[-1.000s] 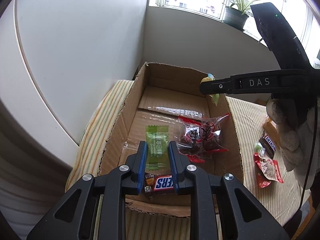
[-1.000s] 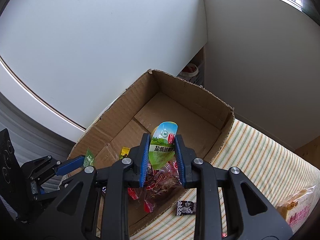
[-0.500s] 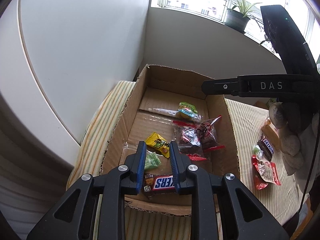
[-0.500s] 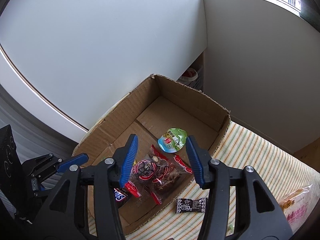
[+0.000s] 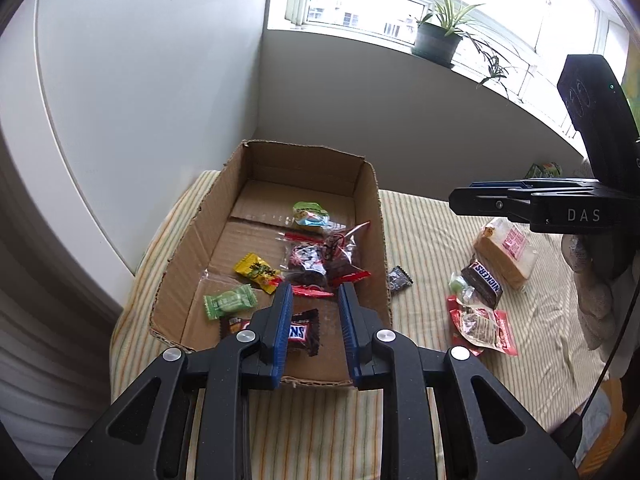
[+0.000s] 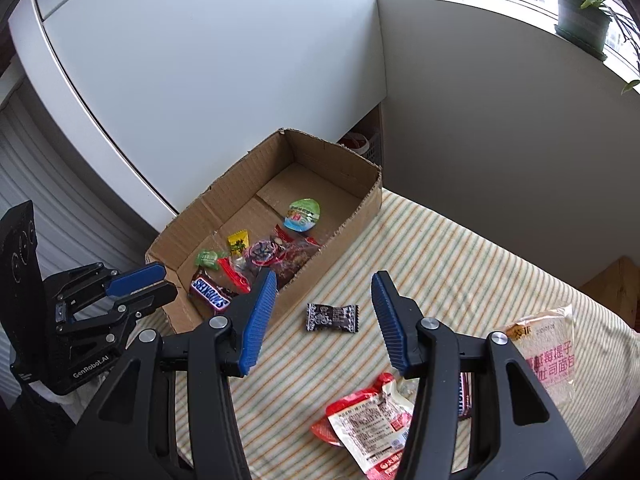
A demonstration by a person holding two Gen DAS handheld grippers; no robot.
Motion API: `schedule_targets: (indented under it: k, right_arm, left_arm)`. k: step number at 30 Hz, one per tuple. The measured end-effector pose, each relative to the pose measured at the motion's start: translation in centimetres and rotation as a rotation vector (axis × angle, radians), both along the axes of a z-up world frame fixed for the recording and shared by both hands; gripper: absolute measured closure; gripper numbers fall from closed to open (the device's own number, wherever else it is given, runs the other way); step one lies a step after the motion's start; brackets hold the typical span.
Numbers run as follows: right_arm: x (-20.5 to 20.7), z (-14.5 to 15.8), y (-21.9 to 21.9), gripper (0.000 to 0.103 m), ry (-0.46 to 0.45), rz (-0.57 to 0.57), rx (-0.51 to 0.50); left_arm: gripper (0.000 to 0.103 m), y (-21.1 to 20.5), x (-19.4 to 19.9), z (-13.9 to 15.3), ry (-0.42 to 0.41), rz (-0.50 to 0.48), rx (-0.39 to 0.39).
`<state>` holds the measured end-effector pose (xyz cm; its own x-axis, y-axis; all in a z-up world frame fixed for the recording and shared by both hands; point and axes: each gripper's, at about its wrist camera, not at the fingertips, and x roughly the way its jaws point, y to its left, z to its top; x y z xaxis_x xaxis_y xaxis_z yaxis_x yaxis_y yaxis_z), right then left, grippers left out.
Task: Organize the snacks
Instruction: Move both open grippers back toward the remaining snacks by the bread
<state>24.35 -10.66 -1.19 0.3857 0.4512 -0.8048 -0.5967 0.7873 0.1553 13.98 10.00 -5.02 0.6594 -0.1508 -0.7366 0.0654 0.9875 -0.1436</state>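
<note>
Right tongs (image 6: 324, 275) have just been opening and hang released, nothing between the blue pads, above the striped cloth (image 6: 440, 264) just outside the cardboard box (image 5: 370, 200). Left tongs (image 5: 312, 300) are clenched close on nothing, poised over the box's near end.

Inside the box lie a Snickers bar (image 5: 300, 332), a green candy (image 5: 230, 302), a yellow candy (image 5: 256, 270), a jelly cup (image 5: 308, 214) and clear packets of dark sweets (image 5: 320, 260). Left outside are a small black sweet (image 6: 332, 317) just beside the box wall, a red packet (image 6: 368, 420), a second Snickers (image 5: 486, 282) and a bagged bread slice (image 6: 548, 356).

The black sweet looks like the next target, and here's the danger: it's tiny and slick, so pads closing off-centre could squirt it sideways or pinch up a fold of cloth instead. It sits close to the cardboard, too, so a careless descent could clip the wall and shove the whole box. The bread is soft and a hard squeeze would crush it. And with both tongs hovering around the same end, they could knock together.

The surface is soft-looking and slightly rumpled under its yellow-green stripes. It sits in a corner of white walls, with a potted plant (image 5: 436, 44) on the bright window ledge. A gloved hand (image 5: 596, 300) grips the right handle.
</note>
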Motion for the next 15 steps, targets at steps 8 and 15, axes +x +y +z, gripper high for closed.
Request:
schedule_targets:
  k: [8,15]
  right_arm:
    - [-0.9,-2.6,-6.7,0.051,0.032,-0.068,-0.032]
    - [-0.9,-5.2,-10.0,0.051,0.082,-0.108,-0.023]
  left_arm:
    - [0.081,-4.6,-0.9,-0.5,0.018,-0.069,-0.01]
    - [0.081,-8.5,-0.9,-1.8,0.058,-0.128,-0.004]
